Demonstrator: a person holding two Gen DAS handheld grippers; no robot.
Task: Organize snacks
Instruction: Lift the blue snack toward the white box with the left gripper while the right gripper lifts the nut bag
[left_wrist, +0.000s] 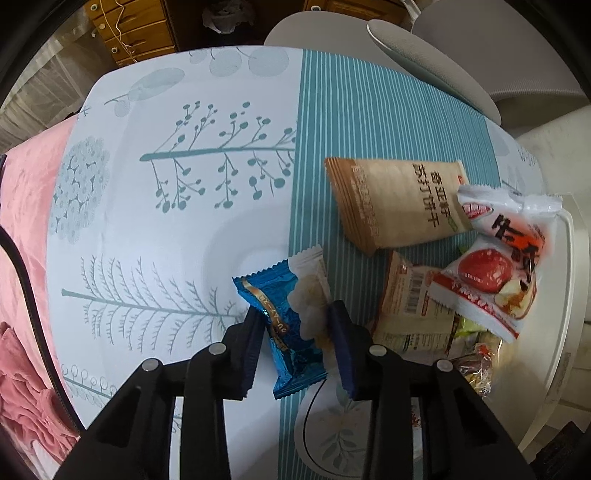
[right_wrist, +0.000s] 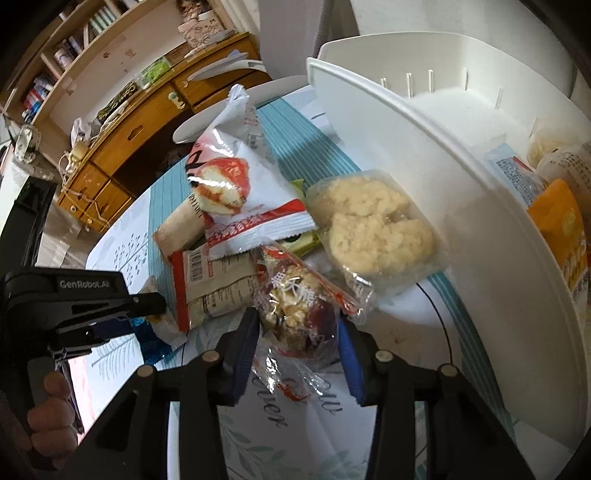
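My left gripper (left_wrist: 295, 312) points down at the table and is shut on a blue and white snack packet (left_wrist: 280, 325), with a pad on each side of it. The right gripper (right_wrist: 298, 319) is shut on a clear packet of nuts and dark red fruit (right_wrist: 295, 295). Beside it a pile holds a white and red packet (right_wrist: 236, 184), a barcode-labelled pack (right_wrist: 218, 280) and a clear pack of pale cookies (right_wrist: 373, 225). A brown cracker pack (left_wrist: 395, 199) lies on the striped cloth. A white basket (right_wrist: 443, 147) at right holds an orange packet (right_wrist: 557, 221) and others.
A teal-striped, tree-printed cloth (left_wrist: 166, 229) covers the table. Pink fabric (left_wrist: 26, 221) hangs off its left edge. Pale chairs (left_wrist: 424, 66) stand at the far side. A wooden cabinet (right_wrist: 129, 140) and shelves lie beyond. A hand (right_wrist: 48, 406) holds the left gripper's handle.
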